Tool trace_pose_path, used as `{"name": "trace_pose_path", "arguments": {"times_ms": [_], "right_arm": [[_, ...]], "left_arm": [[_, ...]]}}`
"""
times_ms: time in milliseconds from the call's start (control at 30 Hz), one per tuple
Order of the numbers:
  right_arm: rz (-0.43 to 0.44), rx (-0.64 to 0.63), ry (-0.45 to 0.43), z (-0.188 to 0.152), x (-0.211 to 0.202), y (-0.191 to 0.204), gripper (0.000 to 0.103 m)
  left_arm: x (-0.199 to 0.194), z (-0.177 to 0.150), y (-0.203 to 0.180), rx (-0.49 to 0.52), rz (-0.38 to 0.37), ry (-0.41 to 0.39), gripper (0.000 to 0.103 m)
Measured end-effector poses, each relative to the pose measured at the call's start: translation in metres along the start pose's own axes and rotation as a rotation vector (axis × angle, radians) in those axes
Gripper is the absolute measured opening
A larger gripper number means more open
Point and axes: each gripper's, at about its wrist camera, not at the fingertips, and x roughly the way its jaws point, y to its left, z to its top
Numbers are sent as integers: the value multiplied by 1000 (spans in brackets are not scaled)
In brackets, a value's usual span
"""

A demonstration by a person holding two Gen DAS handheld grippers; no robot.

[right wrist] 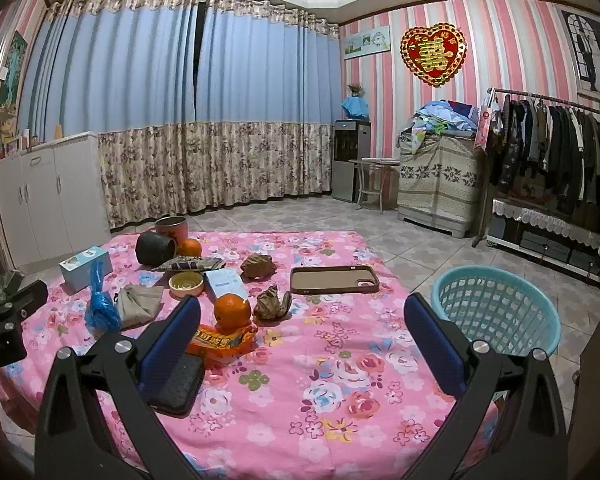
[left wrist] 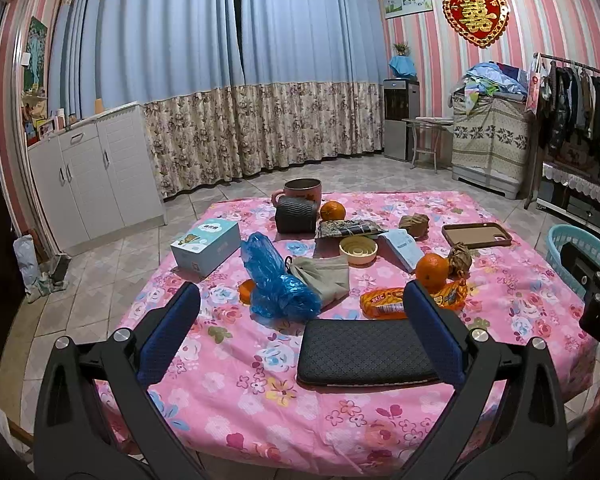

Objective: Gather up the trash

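Observation:
On the pink flowered tablecloth [left wrist: 260, 400] lie a crumpled blue plastic bag [left wrist: 278, 280] [right wrist: 98, 304], an orange snack wrapper [left wrist: 382, 302] [right wrist: 220, 340], two crumpled brown paper balls [left wrist: 414, 224] [left wrist: 460, 258] and a dark flat wrapper [left wrist: 348, 228]. A light-blue plastic basket [right wrist: 496, 308] stands on the floor off the table's right side. My left gripper [left wrist: 300, 296] hovers open over the near edge, just short of the blue bag and a black padded case [left wrist: 364, 354]. My right gripper [right wrist: 302, 308] is open above bare cloth, with the basket just beyond its right finger.
Also on the table are two oranges [left wrist: 432, 270] [left wrist: 333, 211], a pink mug [left wrist: 302, 190], a black cylinder [left wrist: 296, 214], a tissue box [left wrist: 206, 248], a brown phone case [right wrist: 334, 280], a cream dish [left wrist: 358, 250] and a beige pouch [left wrist: 324, 276]. Tiled floor surrounds the table.

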Motion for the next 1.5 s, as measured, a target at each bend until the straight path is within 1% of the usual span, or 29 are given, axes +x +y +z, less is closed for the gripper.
{"name": "trace_pose_path", "arguments": {"times_ms": [333,433,533,667,767,833,900,967,1033,1133,1200,1300,1400,1467,1500], "right_arm": [[-1,-5,1,1,-1,0,99],[-5,4,-6,1,-2,-3,99],[-18,12,-12,4,-2,-7,99],[-27,17,2,7,6,-11,99],[-1,27,6,12,16,-14,99],[11,40,2,14,21,-18,99],[0,39,40,20,29,-20,99],[-37,22,81,28,39,-21,99],[-23,24,91,38,47,-22,99],[-51,32,86,47,60,-24,99],[-67,32,107,52,74,-23,99],[-70,-3,148,57,99,-15,99],[-46,-37,156,55,117,-3,99],[-23,-67,158,50,130,7,99],[-12,-87,170,47,136,12,99]], "left_arm": [[0,0,1,4,7,2,98],[1,1,4,2,16,12,98],[4,2,9,-12,10,31,98],[12,7,11,-15,7,59,98],[19,17,14,1,33,59,98],[25,23,18,-14,36,69,98],[35,31,26,-31,28,79,98],[47,40,32,-31,45,86,98],[57,48,37,-37,54,95,98],[76,64,49,-65,54,101,98],[87,72,54,-86,56,103,98],[105,80,57,-95,61,114,98],[121,74,56,-81,79,132,98],[135,60,57,-84,71,181,98],[146,50,57,-83,62,223,97]]}}
